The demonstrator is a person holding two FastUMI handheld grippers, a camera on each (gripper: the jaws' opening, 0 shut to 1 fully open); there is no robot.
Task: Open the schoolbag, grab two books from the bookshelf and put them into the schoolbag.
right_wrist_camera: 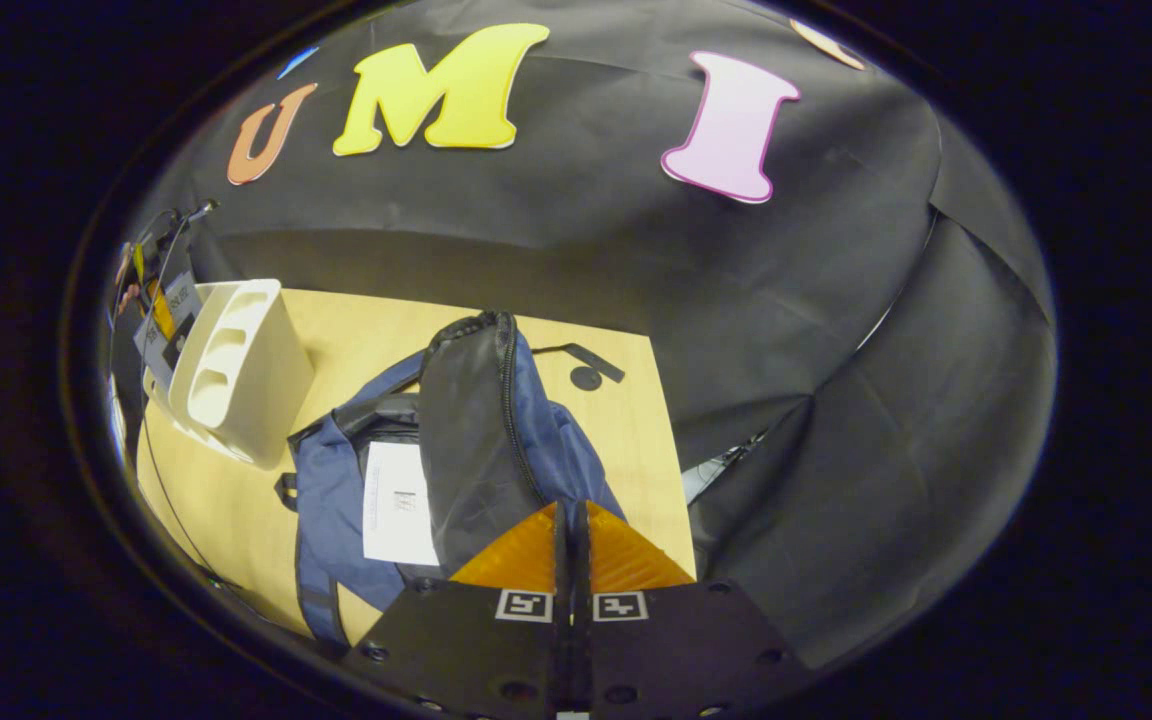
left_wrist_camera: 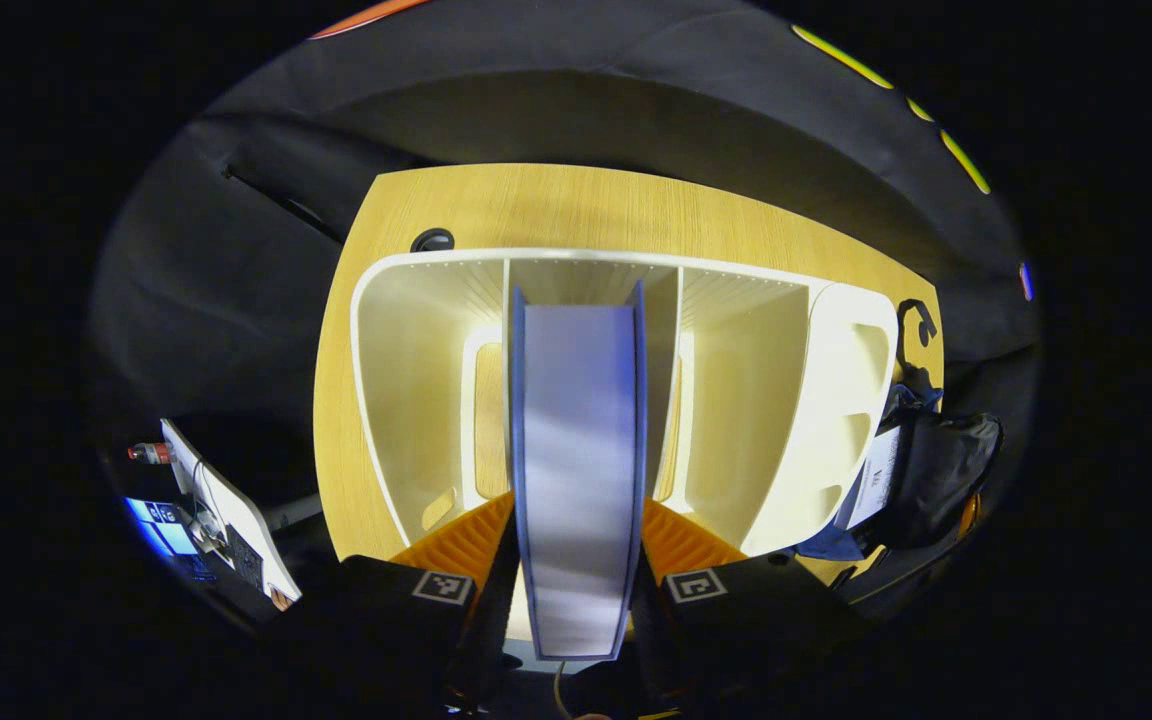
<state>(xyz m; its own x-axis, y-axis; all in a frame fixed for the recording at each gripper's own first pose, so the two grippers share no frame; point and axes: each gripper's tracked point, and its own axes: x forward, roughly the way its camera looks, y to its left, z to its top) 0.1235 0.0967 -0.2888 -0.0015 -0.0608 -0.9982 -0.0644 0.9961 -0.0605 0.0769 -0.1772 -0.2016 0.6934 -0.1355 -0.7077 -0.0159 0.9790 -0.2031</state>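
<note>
In the left gripper view a blue-covered book [left_wrist_camera: 578, 470] stands edge-up between my left gripper's orange fingers [left_wrist_camera: 456, 545], above the middle slot of the white bookshelf [left_wrist_camera: 841, 400]. My left gripper [left_wrist_camera: 576, 535] is shut on it. The blue and black schoolbag [left_wrist_camera: 936, 470] sits to the shelf's right. In the right gripper view the schoolbag [right_wrist_camera: 476, 440] lies on the wooden table [right_wrist_camera: 236, 510], its black flap raised and the zip undone, a white tag on its front. My right gripper [right_wrist_camera: 570, 545] hangs over the bag's near right side, fingers together and holding nothing. The white bookshelf [right_wrist_camera: 236, 370] stands at the left.
A tablet-like device [left_wrist_camera: 226, 510] on a stand sits off the table's left edge. A round black grommet [left_wrist_camera: 432, 240] is set in the table behind the shelf, and another round black grommet [right_wrist_camera: 586, 378] lies behind the bag. Black cloth walls surround the table.
</note>
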